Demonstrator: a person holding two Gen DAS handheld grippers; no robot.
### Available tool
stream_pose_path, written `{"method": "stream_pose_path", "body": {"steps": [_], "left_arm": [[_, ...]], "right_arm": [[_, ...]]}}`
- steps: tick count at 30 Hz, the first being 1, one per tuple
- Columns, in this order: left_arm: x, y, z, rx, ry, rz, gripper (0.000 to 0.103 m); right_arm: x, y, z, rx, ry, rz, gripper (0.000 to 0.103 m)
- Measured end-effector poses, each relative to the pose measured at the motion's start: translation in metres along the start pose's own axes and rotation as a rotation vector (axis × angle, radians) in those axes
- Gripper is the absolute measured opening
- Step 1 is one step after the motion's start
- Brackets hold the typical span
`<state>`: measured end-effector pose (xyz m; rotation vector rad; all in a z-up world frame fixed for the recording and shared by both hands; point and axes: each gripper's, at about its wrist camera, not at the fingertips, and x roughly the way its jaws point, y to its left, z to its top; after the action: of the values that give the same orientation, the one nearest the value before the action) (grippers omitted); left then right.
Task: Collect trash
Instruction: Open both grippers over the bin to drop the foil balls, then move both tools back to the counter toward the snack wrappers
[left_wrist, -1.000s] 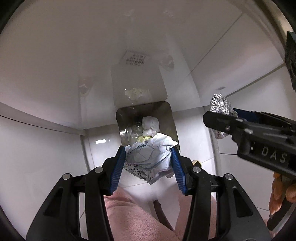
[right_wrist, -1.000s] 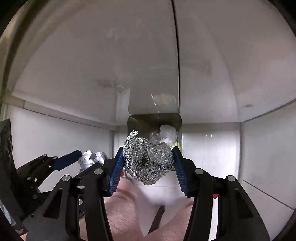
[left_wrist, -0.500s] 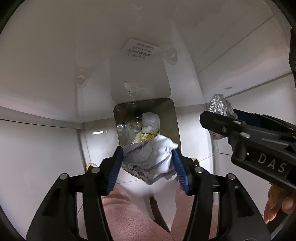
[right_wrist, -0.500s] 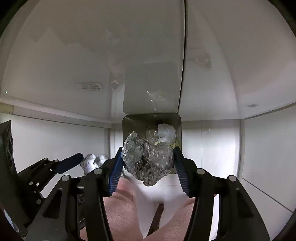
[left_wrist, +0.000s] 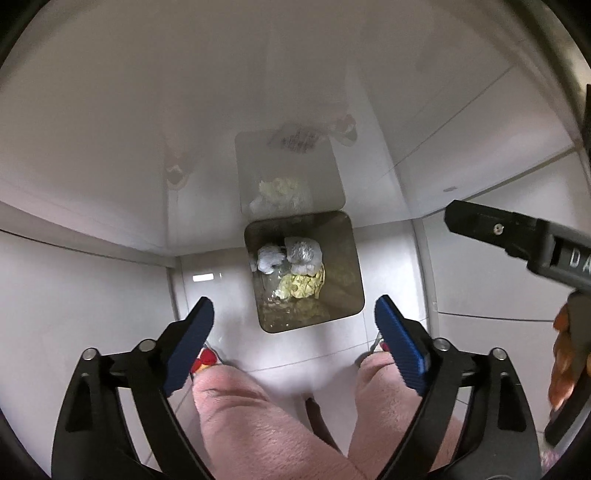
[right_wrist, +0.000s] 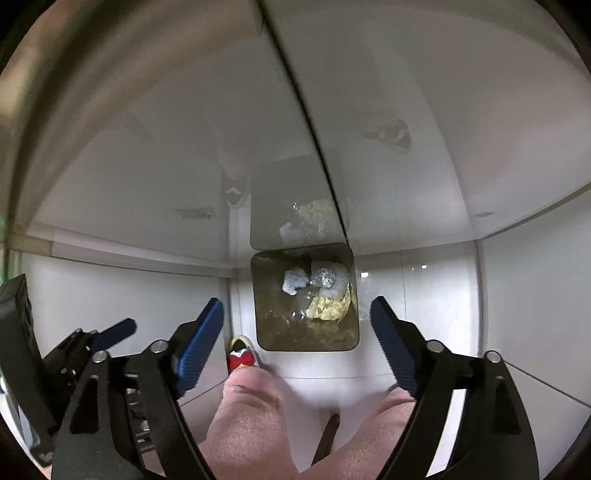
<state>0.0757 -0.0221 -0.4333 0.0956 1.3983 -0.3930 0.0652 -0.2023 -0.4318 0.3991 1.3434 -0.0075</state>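
A square brown bin (left_wrist: 343, 258) stands on the white floor against the wall, seen from above; it also shows in the right wrist view (right_wrist: 266, 295). Inside lie a crumpled white paper ball (left_wrist: 269, 258) (right_wrist: 293, 282), a foil ball (left_wrist: 304, 251) (right_wrist: 325, 277) and a yellow wrapper (left_wrist: 301, 286) (right_wrist: 330, 306). My left gripper (left_wrist: 293, 321) is open and empty above the bin. My right gripper (right_wrist: 297, 321) is open and empty above it too. The right gripper's finger (left_wrist: 491, 229) shows at the right of the left wrist view.
Glossy white cabinet fronts (left_wrist: 147, 129) rise behind the bin and reflect it. White floor tiles (right_wrist: 424, 288) surround it. The person's pink-trousered legs (left_wrist: 251, 417) and a red and yellow shoe tip (right_wrist: 240, 356) stand just before the bin.
Both grippers opened. The crumpled paper dropped from the left one and the foil ball from the right one into the bin. Both grippers rose higher above the bin.
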Motion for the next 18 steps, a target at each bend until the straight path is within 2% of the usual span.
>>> {"method": "stream_pose_path", "body": {"steps": [3,11,16,18], "left_arm": [[-0.028,-0.002,0.000,0.027,-0.055,0.008,0.095],[-0.107,-0.012,0.014,0.053,-0.214,0.023,0.095],[-0.146,-0.024,0.030,0.051,-0.295,-0.016,0.095],[-0.158,-0.028,0.039,0.036,-0.313,-0.054,0.095]], "right_arm": [[-0.029,-0.001,0.000,0.002,-0.050,0.019,0.091],[-0.120,0.004,0.015,-0.077,-0.250,0.004,0.095],[-0.171,0.008,0.029,-0.118,-0.378,-0.026,0.098],[-0.187,0.006,0.037,-0.115,-0.406,-0.037,0.099]]}}
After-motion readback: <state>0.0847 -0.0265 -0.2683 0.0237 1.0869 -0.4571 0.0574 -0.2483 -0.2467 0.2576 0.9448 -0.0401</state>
